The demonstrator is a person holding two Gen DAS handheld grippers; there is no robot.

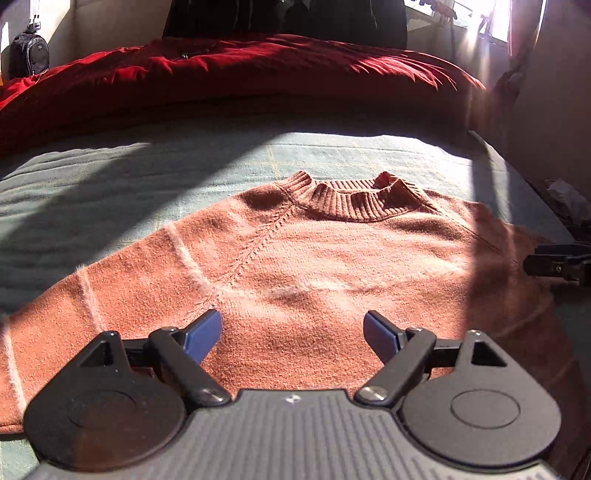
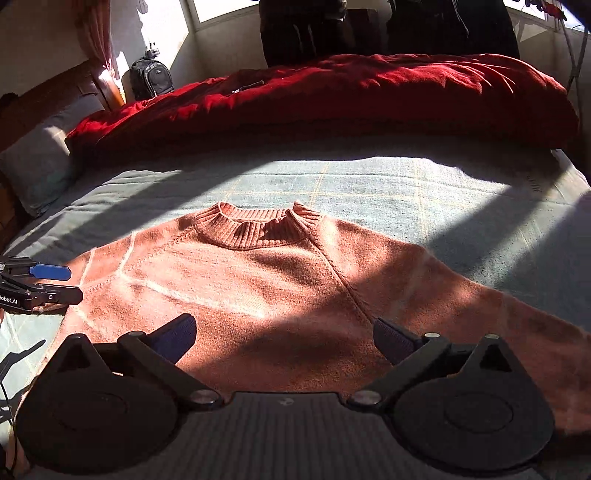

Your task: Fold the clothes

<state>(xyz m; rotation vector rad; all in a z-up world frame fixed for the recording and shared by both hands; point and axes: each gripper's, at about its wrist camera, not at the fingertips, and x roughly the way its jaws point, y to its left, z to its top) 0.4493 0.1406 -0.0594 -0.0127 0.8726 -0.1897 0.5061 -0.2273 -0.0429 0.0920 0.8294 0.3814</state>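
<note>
An orange knit sweater [image 1: 314, 266] [image 2: 258, 288] with a ribbed collar [image 1: 351, 201] [image 2: 255, 230] lies flat, front up, on the grey-green bed cover [image 1: 110, 177] [image 2: 369, 184]. Its sleeves spread out to both sides, and thin pale stripes cross the chest and left sleeve. My left gripper [image 1: 291, 332] hovers open over the lower chest, blue pads wide apart, nothing between them. My right gripper [image 2: 284, 336] is open too, low over the sweater's lower right part. In the right wrist view, the left gripper's blue fingertip [image 2: 50, 272] shows at the left edge.
A rumpled red duvet [image 1: 240, 70] [image 2: 332, 92] is heaped across the far side of the bed. A grey pillow [image 2: 40, 162] lies at far left, a black backpack [image 2: 151, 79] stands by the wall. Dark clothes [image 2: 306, 29] hang behind. Strong sunlight and shadow bands cross the bed.
</note>
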